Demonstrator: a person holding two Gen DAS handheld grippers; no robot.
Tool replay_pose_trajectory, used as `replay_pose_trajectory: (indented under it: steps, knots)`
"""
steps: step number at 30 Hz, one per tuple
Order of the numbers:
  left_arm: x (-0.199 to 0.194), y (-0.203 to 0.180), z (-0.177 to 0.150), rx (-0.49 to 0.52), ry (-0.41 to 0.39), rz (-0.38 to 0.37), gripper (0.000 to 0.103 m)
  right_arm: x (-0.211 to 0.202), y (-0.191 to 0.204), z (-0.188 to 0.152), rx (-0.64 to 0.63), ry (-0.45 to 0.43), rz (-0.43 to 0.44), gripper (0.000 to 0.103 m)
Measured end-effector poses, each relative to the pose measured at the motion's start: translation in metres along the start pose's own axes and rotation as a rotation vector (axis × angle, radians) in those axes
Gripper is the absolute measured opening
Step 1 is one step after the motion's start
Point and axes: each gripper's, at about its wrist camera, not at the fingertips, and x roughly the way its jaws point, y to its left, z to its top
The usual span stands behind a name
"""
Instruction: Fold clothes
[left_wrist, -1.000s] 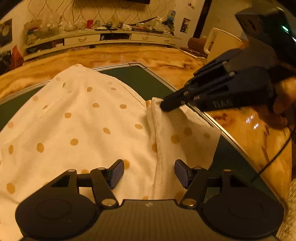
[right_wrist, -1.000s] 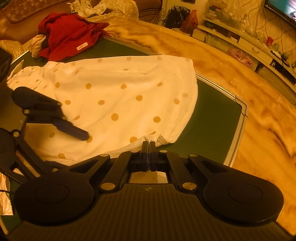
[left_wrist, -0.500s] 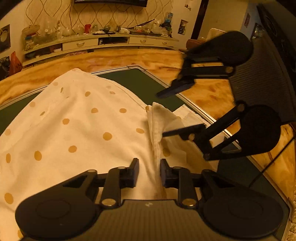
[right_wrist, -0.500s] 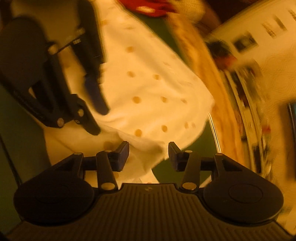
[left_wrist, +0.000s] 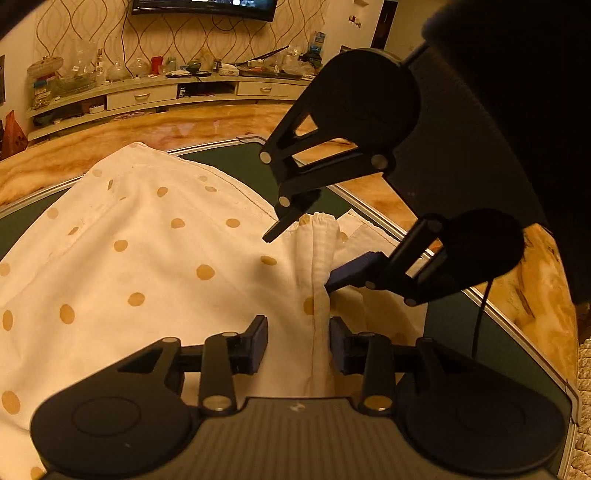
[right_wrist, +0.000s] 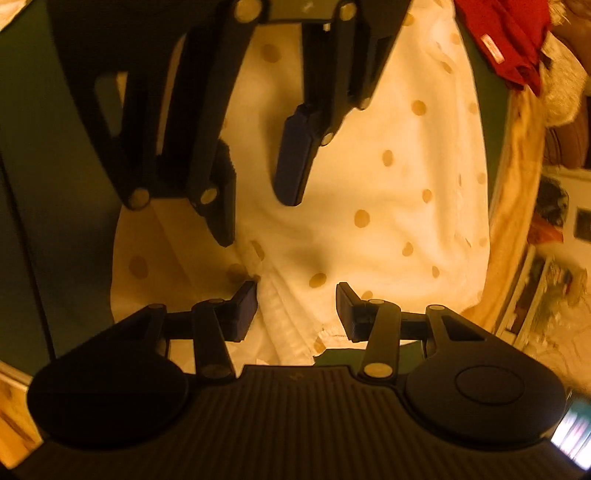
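Nearest us in the left wrist view, our left gripper (left_wrist: 297, 341) sits low over the spotted shirt (left_wrist: 155, 258). Its fingers (left_wrist: 258, 343) have just been opening a bit and stand apart, w/ a raised fold of cloth (left_wrist: 319, 288) running between them. No pad presses on it, so nothing is held yet.

Just past that, our right gripper (left_wrist: 295, 262) comes in from the right, tipped steeply down. Its fingers are parted too, having opened from fully shut. One sits at the gathered cuff (left_wrist: 323, 221), the other pokes into the fold lower down. The right wrist view shows the same: bunched edge between the pads, but not pinched.

The shirt lies spread on the dark green worktop (left_wrist: 229, 158), sleeve end near the right edge, body running off to the left. A red garment (right_wrist: 506, 40) waits at the far corner, and beyond it all a shelf (left_wrist: 147, 96) full of bits.

We judge the step is re-gripping the sleeve to fold it inward. To do it well:
- both grippers should bite the same fold, all layers incl. the underside
- close fully before lifting
- keep the two grips level so the crease stays straight
- don't drag the body off the worktop
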Motion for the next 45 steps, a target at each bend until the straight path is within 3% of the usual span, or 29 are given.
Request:
replay_pose_trajectory:
  steps: [3,5,6,13,17,20,24,29,31,34,37,39,42,45]
  knots:
    - [-0.007,0.005,-0.003,-0.013,-0.005,-0.017,0.046,0.003,-0.006,-0.001,0.013,0.0,0.044,0.045]
    - [-0.016,0.008,-0.006,-0.016,-0.012,-0.023,0.046,0.005,-0.012,0.0,0.044,0.014,0.117,0.014]
    - [-0.025,0.009,-0.009,-0.017,-0.018,-0.023,0.048,0.007,-0.014,0.001,0.057,0.024,0.142,0.01]
    - [-0.11,0.012,-0.049,-0.039,-0.033,-0.023,0.061,0.007,-0.009,0.0,0.128,0.005,0.053,0.006]
    - [-0.172,-0.021,-0.091,0.064,-0.017,-0.014,0.082,0.0,-0.011,-0.005,0.274,-0.048,-0.066,0.005]
    - [-0.211,-0.046,-0.129,0.169,0.026,0.057,0.083,-0.001,-0.006,-0.009,0.368,-0.058,-0.132,0.005]
    - [-0.243,-0.047,-0.172,0.188,0.128,0.105,0.083,0.006,0.005,-0.009,0.435,-0.042,-0.19,0.005]
    - [-0.252,-0.057,-0.206,0.308,0.227,0.201,0.083,0.002,0.011,-0.006,0.562,-0.038,-0.227,0.005]
    - [-0.248,-0.071,-0.21,0.379,0.223,0.224,0.083,-0.001,0.015,-0.006,0.584,-0.03,-0.247,0.005]
    - [-0.228,-0.098,-0.211,0.483,0.211,0.202,0.081,-0.002,0.01,-0.003,0.633,-0.03,-0.257,0.005]
    - [-0.208,-0.114,-0.207,0.534,0.193,0.212,0.078,-0.001,0.008,-0.007,0.671,-0.027,-0.262,0.005]
    - [-0.2,-0.125,-0.2,0.501,0.222,0.186,0.078,-0.001,0.009,-0.009,0.699,-0.022,-0.261,0.005]
    - [-0.189,-0.147,-0.174,0.382,0.267,0.211,0.079,-0.004,0.023,-0.005,0.721,-0.007,-0.253,0.005]
    - [-0.185,-0.169,-0.154,0.266,0.267,0.171,0.087,-0.007,0.028,-0.005,0.751,-0.005,-0.248,0.005]
